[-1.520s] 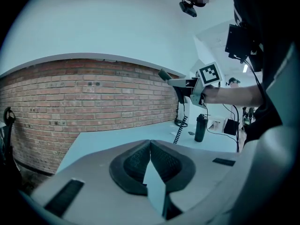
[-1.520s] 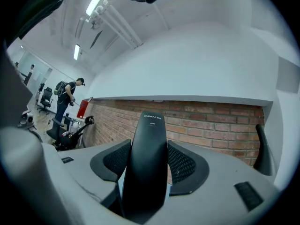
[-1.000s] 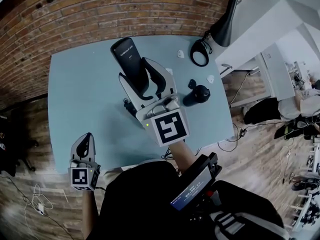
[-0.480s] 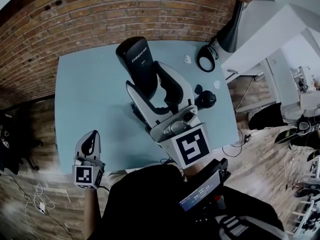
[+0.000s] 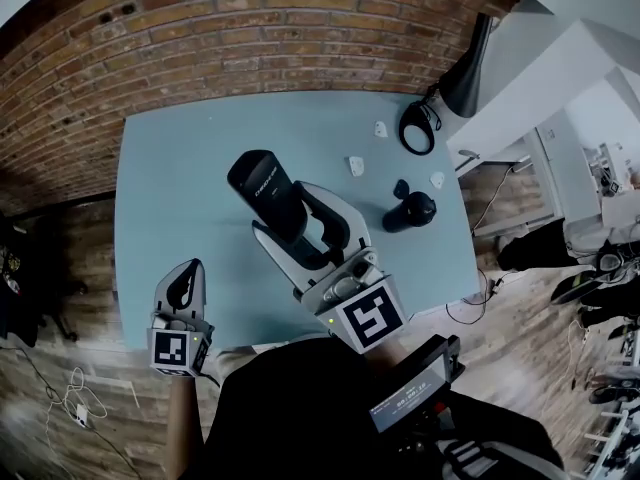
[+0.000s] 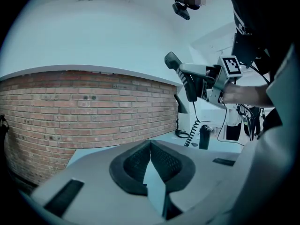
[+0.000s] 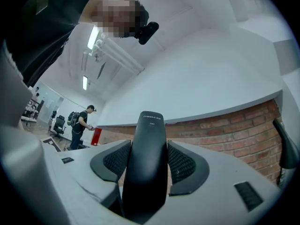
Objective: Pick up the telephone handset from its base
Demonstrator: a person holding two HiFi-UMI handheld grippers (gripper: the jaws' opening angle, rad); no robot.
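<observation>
**Handset held in the right gripper, clear of the table**

The right gripper [image 5: 295, 220] reaches forward over the table [image 5: 165, 198]. Its jaws angle up and to the left and are closed on the black telephone handset [image 5: 264, 186], whose rounded end projects past the fingertips. In the right gripper view the handset [image 7: 150, 163] stands upright between the two pads and touches both. A coiled cord [image 6: 192, 134] hangs below the handset toward the table. The base is probably hidden beneath this gripper. A dark cylinder [image 5: 410, 211] stands to the gripper's right. The left gripper [image 5: 185, 280] hangs by the table's near edge, behind and to the left of the right one, with its jaws pressed together on nothing. Compared with half a second ago, the right gripper and handset have drawn back from the brick wall [image 5: 200, 38] toward the person. The left gripper has not moved.
</observation>
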